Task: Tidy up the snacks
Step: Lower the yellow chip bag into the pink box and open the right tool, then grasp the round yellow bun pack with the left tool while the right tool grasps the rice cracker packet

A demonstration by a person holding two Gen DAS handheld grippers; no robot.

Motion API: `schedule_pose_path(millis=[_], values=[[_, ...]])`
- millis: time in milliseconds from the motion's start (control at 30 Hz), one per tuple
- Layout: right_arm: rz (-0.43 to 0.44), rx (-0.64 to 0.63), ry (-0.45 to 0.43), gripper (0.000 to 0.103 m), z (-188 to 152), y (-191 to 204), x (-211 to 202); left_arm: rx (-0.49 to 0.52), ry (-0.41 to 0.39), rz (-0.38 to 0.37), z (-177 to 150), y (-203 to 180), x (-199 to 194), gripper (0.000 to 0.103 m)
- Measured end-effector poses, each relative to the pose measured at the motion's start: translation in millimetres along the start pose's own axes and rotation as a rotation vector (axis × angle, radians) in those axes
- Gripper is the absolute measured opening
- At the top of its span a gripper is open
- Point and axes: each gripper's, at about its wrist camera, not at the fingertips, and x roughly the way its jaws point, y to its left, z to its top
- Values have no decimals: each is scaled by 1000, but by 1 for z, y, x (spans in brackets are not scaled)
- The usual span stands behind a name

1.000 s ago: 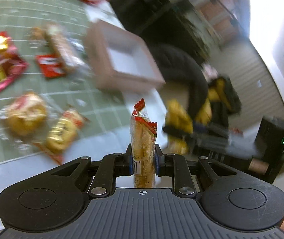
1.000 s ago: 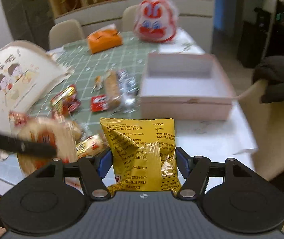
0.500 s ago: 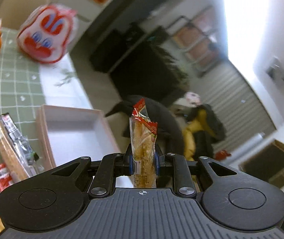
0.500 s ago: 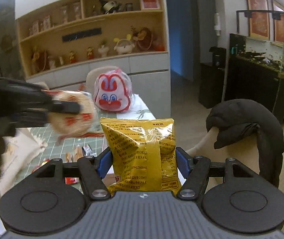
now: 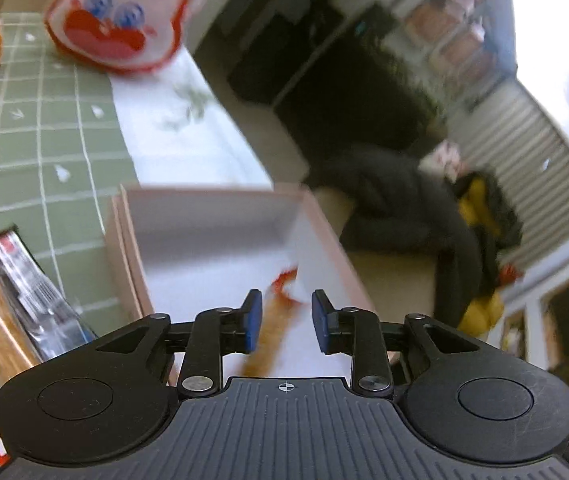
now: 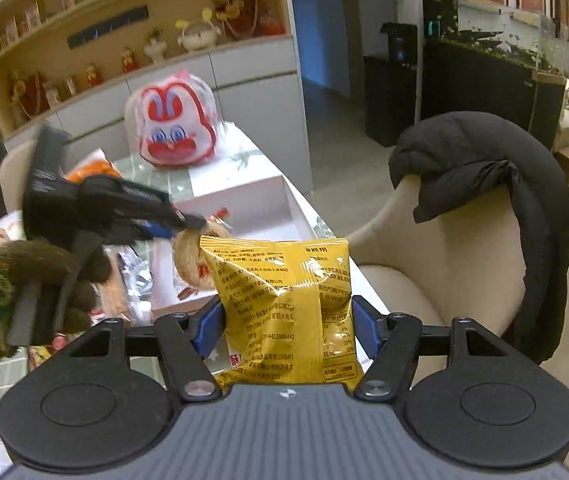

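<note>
The left tool (image 5: 283, 322) hovers over the pale pink box (image 5: 124, 248) on the desk (image 5: 36, 128); its jaws have just been opening, and the slim orange wafer packet (image 5: 268, 336), blurred, red-tipped, sits loose between them, inside the box; the right tool (image 6: 287, 326) grips a crinkled yellow snack bag (image 6: 284, 304) with printed text, upright, beside the box.
</note>
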Motion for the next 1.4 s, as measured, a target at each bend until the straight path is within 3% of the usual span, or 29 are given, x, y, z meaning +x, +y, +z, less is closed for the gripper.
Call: schedule_pose_path(millis=[167,367,433,600,667,867,1000,1133,1267,1400], values=[[15,-37,40,66,28,10,53,-31,-94,23,-8,10,-57,31],[4,-130,99,66,68,38,151,-43,-84,88,-56,26,-110,31],[-33,-153,113,66,75,48,186,-50,-80,131,-72,34,-127,30],[-75,-187,79,74,75,61,231,-75,-89,334,-104,67,-167,30],[-34,-166,92,83,70,62,229,-107,-104,373,-117,80,-185,30],[98,-211,70,86,33,77,158,-269,-151,399,-141,116,-190,30],[257,-307,102,89,-13,108,101,-278,-138,372,-148,114,-175,30],[402,-409,197,89,-64,147,86,-248,-103,358,-160,97,-166,30],[409,-395,259,89,-90,167,104,-196,-64,370,-171,82,-163,30],[322,-404,263,90,-96,156,108,-104,-57,424,-178,57,-169,30]])
